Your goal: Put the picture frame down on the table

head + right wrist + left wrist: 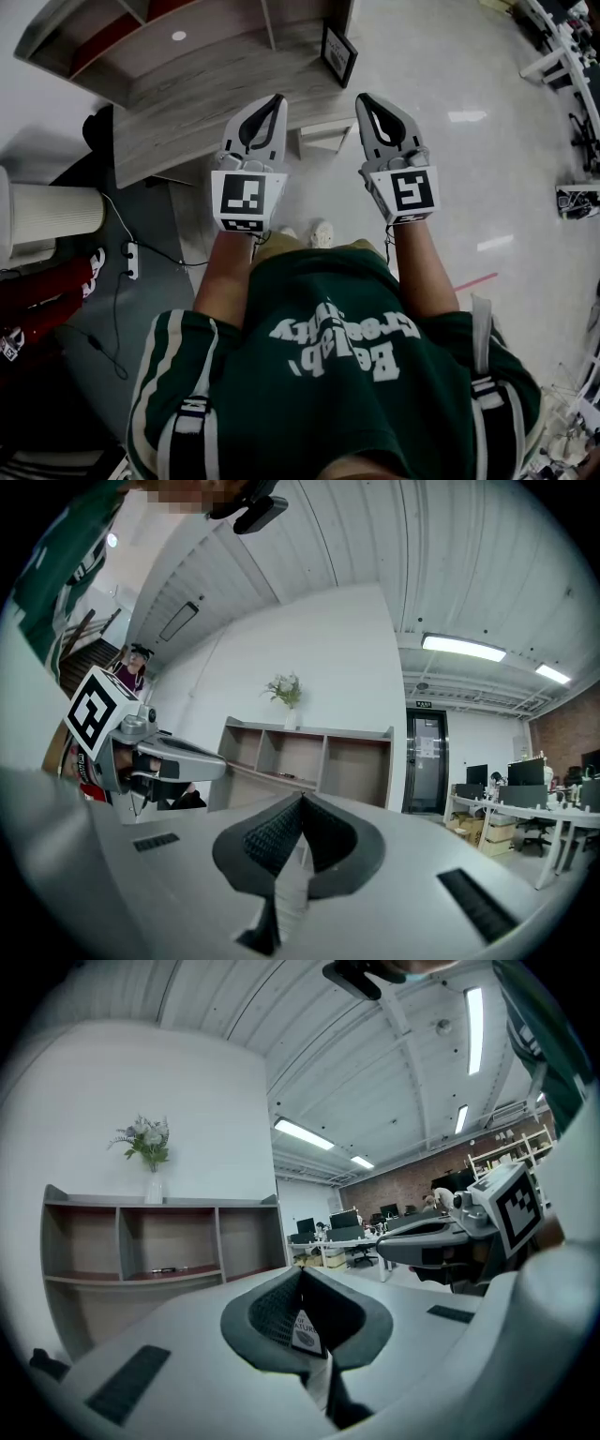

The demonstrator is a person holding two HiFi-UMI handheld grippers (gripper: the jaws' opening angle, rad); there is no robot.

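At the far right end of the pale grey wood-grain table (216, 103) stands the small black-edged picture frame (337, 52), probably light, stiff and breakable-fronted, best pinched by its side rails, beyond the left gripper (275, 101) and right gripper (366, 99), both closed and empty.

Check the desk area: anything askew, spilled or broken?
Nothing stands out. The picture frame stands at the table's right end; the left gripper and right gripper are both shut, empty, short of it.
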